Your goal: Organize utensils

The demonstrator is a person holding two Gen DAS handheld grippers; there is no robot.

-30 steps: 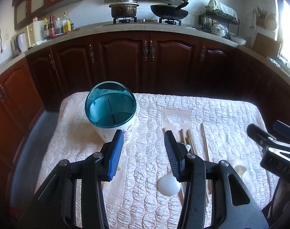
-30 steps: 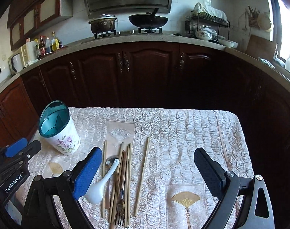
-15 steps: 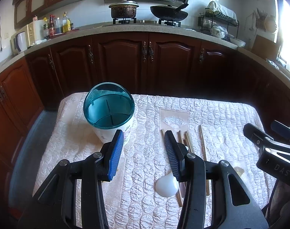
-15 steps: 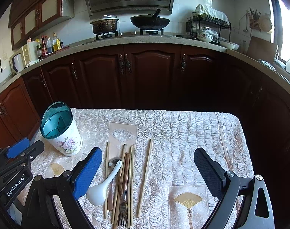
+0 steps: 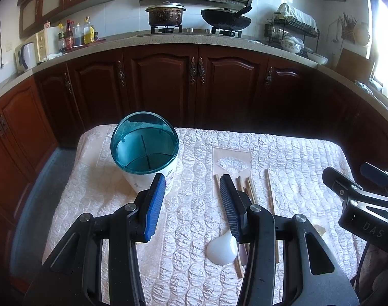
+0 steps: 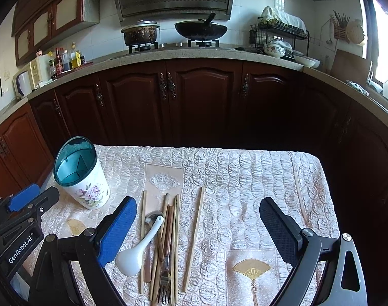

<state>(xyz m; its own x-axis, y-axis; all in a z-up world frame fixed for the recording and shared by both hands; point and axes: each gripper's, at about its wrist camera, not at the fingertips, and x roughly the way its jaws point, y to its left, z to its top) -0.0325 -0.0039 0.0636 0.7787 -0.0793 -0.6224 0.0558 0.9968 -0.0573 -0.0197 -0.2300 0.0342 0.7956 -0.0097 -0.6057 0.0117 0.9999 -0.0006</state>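
Observation:
A white floral utensil holder with a teal divided rim stands upright at the table's left. A pile of utensils lies mid-table: a white ceramic spoon, a metal spoon, a fork and several wooden chopsticks. My left gripper is open and empty, above the table between holder and pile. My right gripper is wide open and empty, above the pile.
The table wears a quilted cream cloth with fan-patterned panels. Dark wood cabinets stand behind it, with a stove, pot and wok on the counter. A floor gap runs at the table's left edge.
Both grippers have drawn back and up slightly, so the table looks a little farther. Nothing on the table has moved.

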